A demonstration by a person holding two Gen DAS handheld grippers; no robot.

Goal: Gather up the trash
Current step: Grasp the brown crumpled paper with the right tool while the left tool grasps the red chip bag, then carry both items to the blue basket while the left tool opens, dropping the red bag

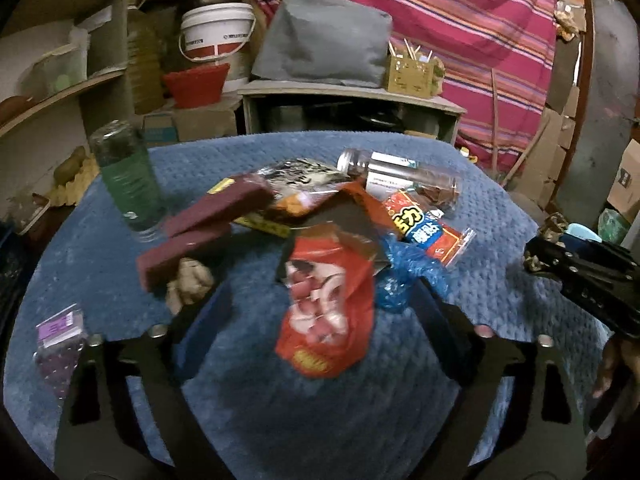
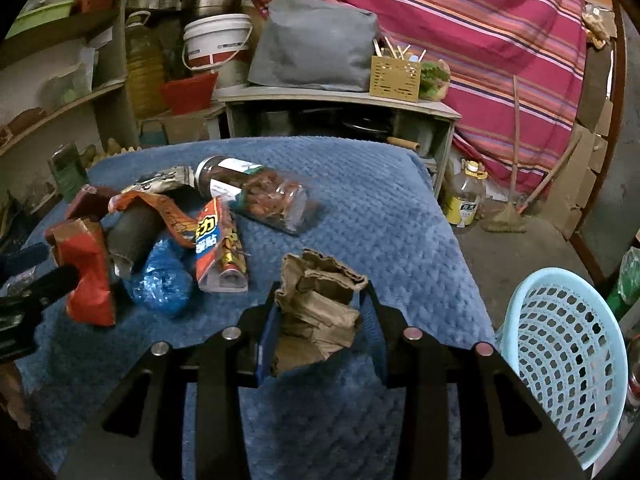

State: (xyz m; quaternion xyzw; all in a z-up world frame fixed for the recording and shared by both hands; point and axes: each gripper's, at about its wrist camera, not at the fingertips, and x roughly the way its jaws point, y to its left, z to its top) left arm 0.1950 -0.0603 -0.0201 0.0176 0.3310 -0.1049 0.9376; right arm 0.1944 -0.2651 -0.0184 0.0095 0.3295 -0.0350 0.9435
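Observation:
A pile of trash lies on the blue quilted table (image 1: 280, 400). My left gripper (image 1: 320, 304) is open, its fingers on either side of a red snack bag (image 1: 326, 316); it also shows in the right wrist view (image 2: 90, 280). My right gripper (image 2: 320, 312) is shut on a crumpled brown paper wad (image 2: 320, 304), held above the table. A light blue plastic basket (image 2: 560, 360) stands to the right of the table. A blue crinkled plastic bag (image 2: 162, 280), a red-blue wrapper (image 2: 218, 244) and a clear plastic jar (image 2: 256, 194) lie in the pile.
Maroon boxes (image 1: 208, 220), a green glass bottle (image 1: 128, 180), a small purple packet (image 1: 60, 332) and a crumpled tissue (image 1: 192, 280) lie on the table's left. A shelf unit (image 2: 336, 100) and buckets stand behind the table. An oil bottle (image 2: 466, 196) stands on the floor.

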